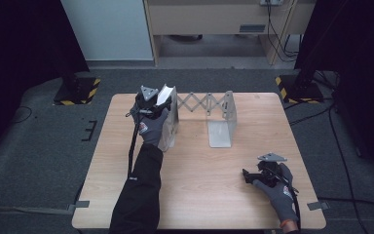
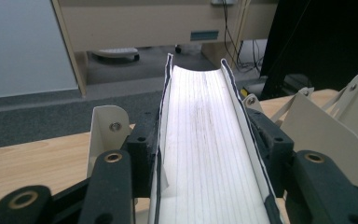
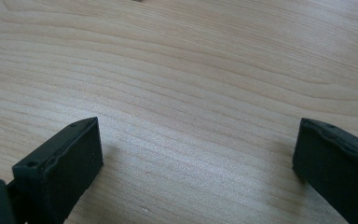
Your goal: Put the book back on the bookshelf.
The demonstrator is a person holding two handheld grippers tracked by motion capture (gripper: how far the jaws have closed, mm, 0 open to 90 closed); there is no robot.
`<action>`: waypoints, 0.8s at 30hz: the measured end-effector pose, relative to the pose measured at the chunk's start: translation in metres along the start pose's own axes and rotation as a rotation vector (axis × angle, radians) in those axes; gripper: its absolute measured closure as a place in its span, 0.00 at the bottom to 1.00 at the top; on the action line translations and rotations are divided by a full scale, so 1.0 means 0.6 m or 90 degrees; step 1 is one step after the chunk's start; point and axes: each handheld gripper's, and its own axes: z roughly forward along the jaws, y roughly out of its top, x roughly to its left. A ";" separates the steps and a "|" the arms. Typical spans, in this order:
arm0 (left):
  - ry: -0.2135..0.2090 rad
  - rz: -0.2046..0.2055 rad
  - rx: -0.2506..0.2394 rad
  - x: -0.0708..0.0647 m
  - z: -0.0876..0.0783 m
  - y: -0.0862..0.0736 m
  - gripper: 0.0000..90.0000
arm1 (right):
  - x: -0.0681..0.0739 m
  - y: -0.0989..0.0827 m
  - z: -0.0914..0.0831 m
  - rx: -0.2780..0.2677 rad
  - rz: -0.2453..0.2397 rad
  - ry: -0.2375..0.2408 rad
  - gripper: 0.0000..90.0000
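One book (image 2: 209,154), white page edges up, dark cover, pinched in left gripper (image 2: 205,140); right gripper (image 3: 196,163) spread.

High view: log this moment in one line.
left gripper: shut on white-paged book | at extendable metal bookend rack | right gripper: open, empty, over wooden table

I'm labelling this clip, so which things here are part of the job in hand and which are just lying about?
In the job:
- book, clamped in the left gripper
- expanding bookend rack on the table

Lying about:
- right gripper, open, resting idle
- cables on the floor
- cabinet behind
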 end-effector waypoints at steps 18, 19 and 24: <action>-0.064 0.003 -0.001 0.014 -0.089 -0.059 0.42 | 0.000 0.000 0.000 0.000 0.001 0.000 0.02; -0.065 0.004 0.002 0.014 -0.094 -0.064 0.43 | 0.000 0.000 0.000 0.000 0.000 0.000 0.02; -0.072 -0.002 -0.005 0.019 -0.107 -0.085 0.52 | 0.000 0.000 0.000 0.000 0.000 -0.001 0.02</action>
